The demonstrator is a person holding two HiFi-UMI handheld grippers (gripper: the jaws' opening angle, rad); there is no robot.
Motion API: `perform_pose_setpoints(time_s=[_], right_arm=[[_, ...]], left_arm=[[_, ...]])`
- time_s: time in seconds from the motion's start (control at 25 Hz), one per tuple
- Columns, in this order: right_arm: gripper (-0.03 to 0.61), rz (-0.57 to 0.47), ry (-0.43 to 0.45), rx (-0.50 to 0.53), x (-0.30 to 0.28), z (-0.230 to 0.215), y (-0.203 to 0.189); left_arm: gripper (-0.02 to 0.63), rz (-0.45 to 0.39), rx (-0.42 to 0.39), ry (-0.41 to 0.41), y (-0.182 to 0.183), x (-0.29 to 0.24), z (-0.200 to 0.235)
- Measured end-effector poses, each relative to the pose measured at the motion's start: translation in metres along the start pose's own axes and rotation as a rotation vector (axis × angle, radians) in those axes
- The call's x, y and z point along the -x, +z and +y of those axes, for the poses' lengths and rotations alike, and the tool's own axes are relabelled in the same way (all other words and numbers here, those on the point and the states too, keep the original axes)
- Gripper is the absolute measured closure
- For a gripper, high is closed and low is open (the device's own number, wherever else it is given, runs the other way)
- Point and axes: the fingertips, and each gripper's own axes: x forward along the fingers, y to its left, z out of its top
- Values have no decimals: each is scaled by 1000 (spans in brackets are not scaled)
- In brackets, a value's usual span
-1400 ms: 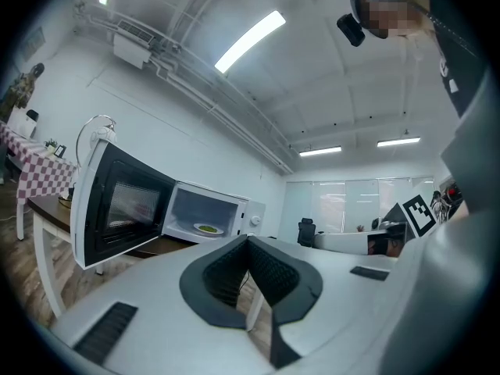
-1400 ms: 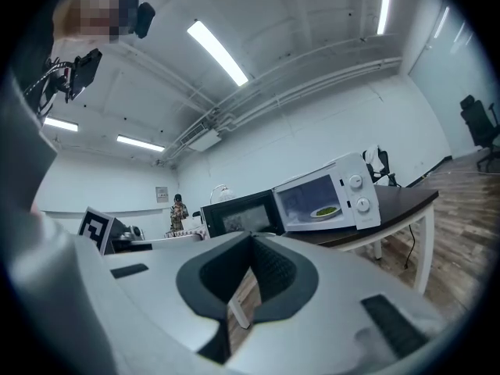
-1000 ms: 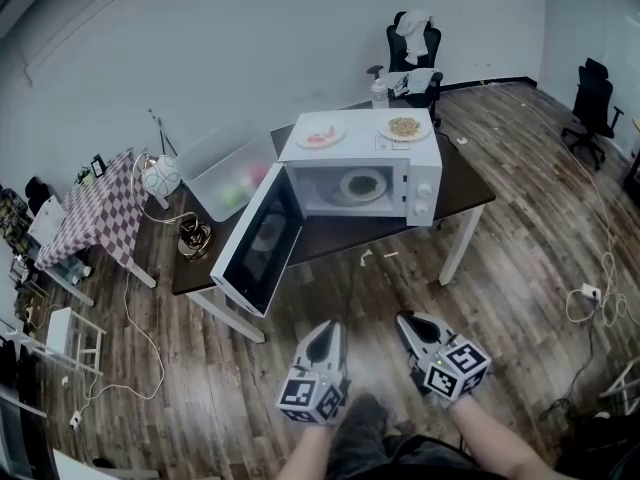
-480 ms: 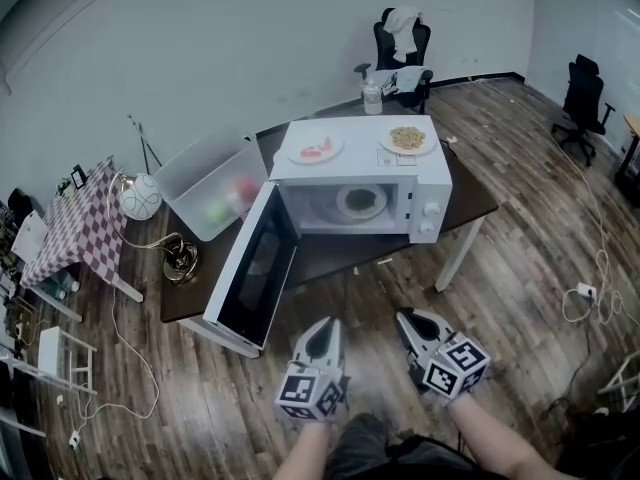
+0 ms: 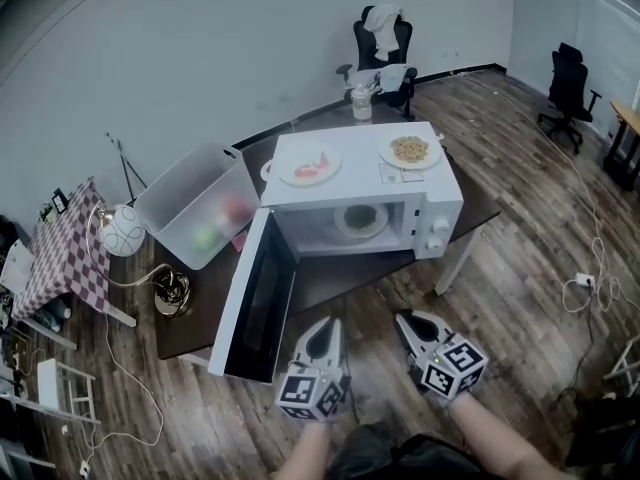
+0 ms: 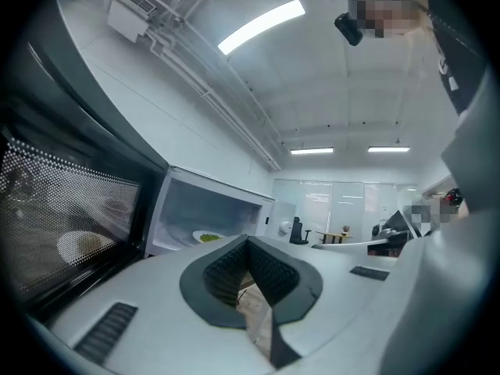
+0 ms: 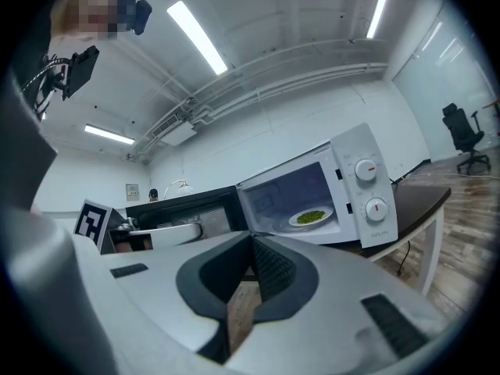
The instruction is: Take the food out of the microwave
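Left tool (image 5: 322, 326) and right tool (image 5: 408, 320): both closed, jaws together, nothing between them. They are held level, side by side at the near side of the scene, well apart from the microwave.

Location of the work item:
- Tabletop (image 5: 330, 280): dark; carries the microwave (image 5: 440, 203), a white unit with two dials on its right
- Door (image 5: 262, 303): swung wide open at the left, reaching toward the near side; the cavity is exposed
- Plate (image 5: 360, 218): lies flat at the middle of the cavity floor
- Food (image 7: 312, 217): rests on the plate

Handling (judgement only): the plate is probably rigid ceramic or similar, fairly light, smooth at the rim and therefore liable to slip, and breakable if dropped. The food looks loose and would likely slide if the plate tilts. Open the jaws first, then take hold at the near rim, one jaw above the edge and one below. Keep the plate level during withdrawal. A second hold on the rim from the other tool would steady it. Temperature cannot be told.

Appearance: the plate is pale and round with a shallow rim; the food is a low green heap at its centre
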Motion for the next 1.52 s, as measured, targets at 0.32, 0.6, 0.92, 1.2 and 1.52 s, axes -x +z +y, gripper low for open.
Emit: perform_pose_setpoints(time_s=[0.32, 0.6, 0.92, 1.2, 1.52], right_arm=[[577, 28, 3, 18, -32, -3, -7], [575, 45, 0, 22, -52, -20, -13], [575, 60, 46, 41, -82, -34, -13], [574, 73, 56, 52, -105, -53, -12], [561, 110, 52, 136, -127, -74, -17]], left_arm=[[614, 22, 2, -29, -8, -22, 22], [614, 16, 13, -25, -14, -38, 32], [614, 7, 12, 22, -18, -56, 51], [614, 14, 15, 32, -22, -76, 60], [614, 15, 28, 28, -36, -97, 65]])
